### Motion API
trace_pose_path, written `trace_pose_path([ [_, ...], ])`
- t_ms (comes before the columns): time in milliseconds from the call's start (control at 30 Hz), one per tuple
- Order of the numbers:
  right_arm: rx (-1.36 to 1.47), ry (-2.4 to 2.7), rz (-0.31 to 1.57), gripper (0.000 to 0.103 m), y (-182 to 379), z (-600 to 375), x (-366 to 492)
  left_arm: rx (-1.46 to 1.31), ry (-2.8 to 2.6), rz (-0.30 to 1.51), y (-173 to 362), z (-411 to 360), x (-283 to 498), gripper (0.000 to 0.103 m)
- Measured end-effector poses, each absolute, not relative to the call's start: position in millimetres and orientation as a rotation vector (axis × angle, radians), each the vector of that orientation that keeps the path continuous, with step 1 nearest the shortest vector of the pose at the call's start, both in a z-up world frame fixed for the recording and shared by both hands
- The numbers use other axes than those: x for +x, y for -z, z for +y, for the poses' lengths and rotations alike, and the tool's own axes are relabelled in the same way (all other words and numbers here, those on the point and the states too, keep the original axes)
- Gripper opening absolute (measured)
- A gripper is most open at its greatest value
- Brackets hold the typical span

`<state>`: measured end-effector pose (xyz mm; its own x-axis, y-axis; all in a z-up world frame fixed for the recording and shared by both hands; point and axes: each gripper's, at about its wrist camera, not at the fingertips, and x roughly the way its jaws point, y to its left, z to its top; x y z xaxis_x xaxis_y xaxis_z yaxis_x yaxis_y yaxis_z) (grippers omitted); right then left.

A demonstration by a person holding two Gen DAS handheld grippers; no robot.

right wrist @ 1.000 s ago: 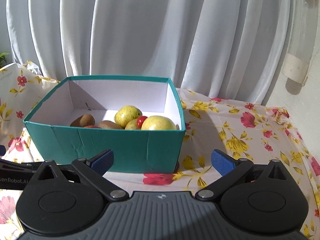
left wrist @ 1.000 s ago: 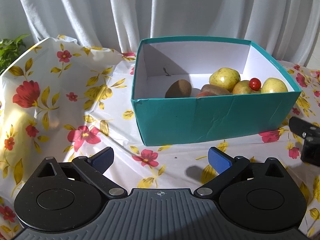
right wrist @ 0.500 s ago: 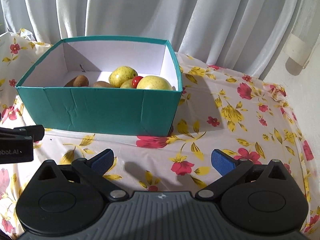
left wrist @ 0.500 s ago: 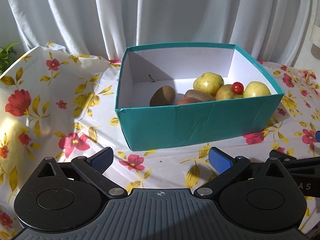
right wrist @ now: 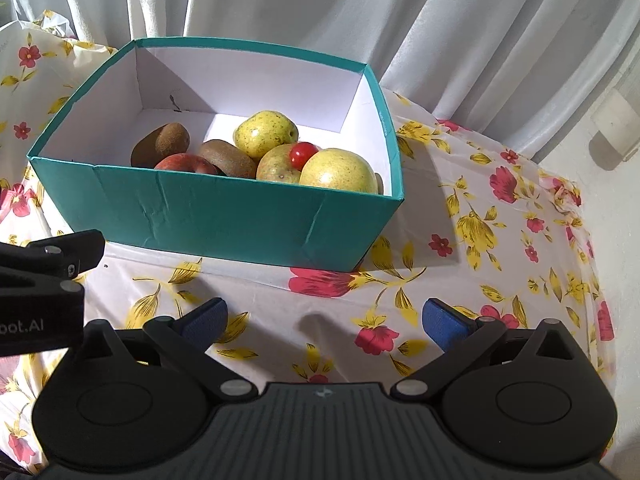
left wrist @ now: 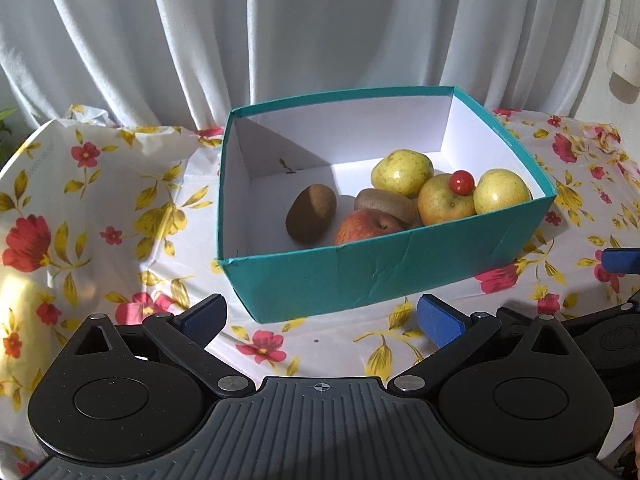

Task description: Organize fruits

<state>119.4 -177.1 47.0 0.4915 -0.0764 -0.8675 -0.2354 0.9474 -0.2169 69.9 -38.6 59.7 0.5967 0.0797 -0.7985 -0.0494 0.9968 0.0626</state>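
A teal box [left wrist: 360, 276] with a white inside stands on the floral cloth; it also shows in the right wrist view [right wrist: 224, 216]. In it lie three yellow-green apples [left wrist: 402, 172], a red apple [left wrist: 366, 226], two kiwis [left wrist: 310, 214] and a small red cherry tomato [left wrist: 461, 181]. In the right wrist view the tomato [right wrist: 301, 154] rests on top of the apples [right wrist: 338, 170]. My left gripper [left wrist: 320, 316] is open and empty, in front of the box. My right gripper [right wrist: 324, 322] is open and empty, in front of the box's right half.
A floral tablecloth [left wrist: 100, 208] covers the table, bunched up at the back left. White curtains [left wrist: 320, 32] hang behind. The table's right edge [right wrist: 600, 280] falls off near a white wall. The left gripper's body [right wrist: 44, 280] shows at the left of the right wrist view.
Both grippers have risen and tilted down, so I see further into the box. The two grippers have drawn closer together. Jaws stayed open.
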Motion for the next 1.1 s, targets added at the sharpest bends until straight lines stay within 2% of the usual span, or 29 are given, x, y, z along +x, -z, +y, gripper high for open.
trace_pose_path([
  [267, -0.293, -0.106, 1.147, 0.103, -38, -176, 136, -0.004, -0.068, 0.993, -55, -39, 87, 0.103],
  [1100, -0.266, -0.108, 1.166, 0.103, -34, -183, 148, 0.012, -0.071, 0.997, -54, -54, 102, 0.103],
])
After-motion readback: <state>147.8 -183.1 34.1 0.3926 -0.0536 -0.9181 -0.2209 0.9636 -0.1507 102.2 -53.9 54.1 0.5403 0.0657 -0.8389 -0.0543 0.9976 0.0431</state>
